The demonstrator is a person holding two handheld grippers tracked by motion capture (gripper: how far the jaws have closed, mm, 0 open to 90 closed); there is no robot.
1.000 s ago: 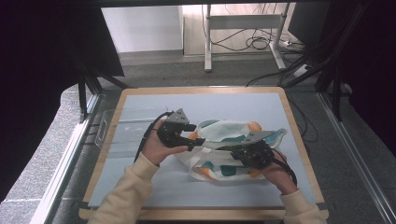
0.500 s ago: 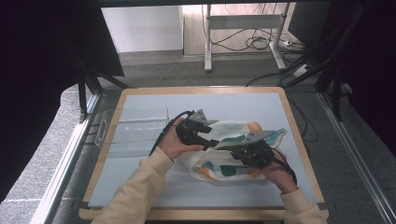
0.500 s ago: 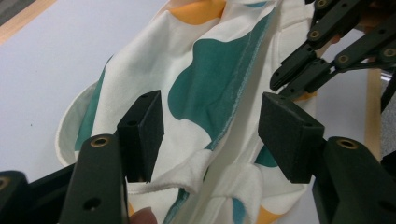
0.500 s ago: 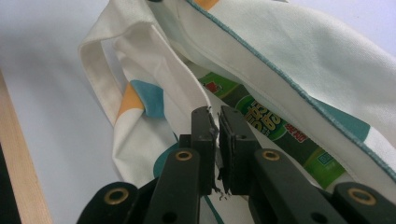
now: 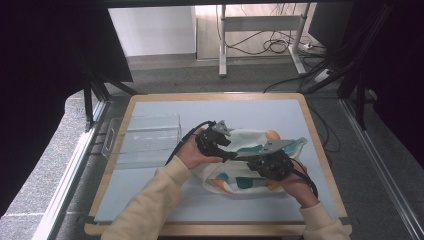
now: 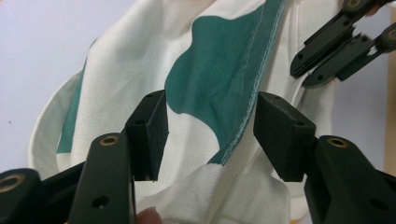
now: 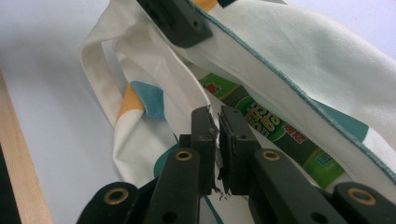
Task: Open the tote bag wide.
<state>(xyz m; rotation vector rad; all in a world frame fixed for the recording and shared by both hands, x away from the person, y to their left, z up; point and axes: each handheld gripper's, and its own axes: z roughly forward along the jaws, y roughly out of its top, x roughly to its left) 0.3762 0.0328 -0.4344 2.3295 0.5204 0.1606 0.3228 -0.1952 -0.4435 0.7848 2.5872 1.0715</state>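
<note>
From the high view, a cream cloth bag (image 5: 240, 167) with teal and orange patches lies on the pale blue counter (image 5: 165, 200), right of a clear plastic bin (image 5: 145, 140). The left tool (image 5: 226, 146) and right tool (image 5: 252, 162) meet over the bag.

In the left gripper view, the left tool (image 6: 210, 133) has just been closing; its jaws straddle the bag's teal-stitched hem (image 6: 247, 102) without pressing it.

In the right gripper view, the right tool (image 7: 217, 123) is clamped on the bag's edge (image 7: 196, 88), and a green packet (image 7: 266, 126) shows inside.
</note>
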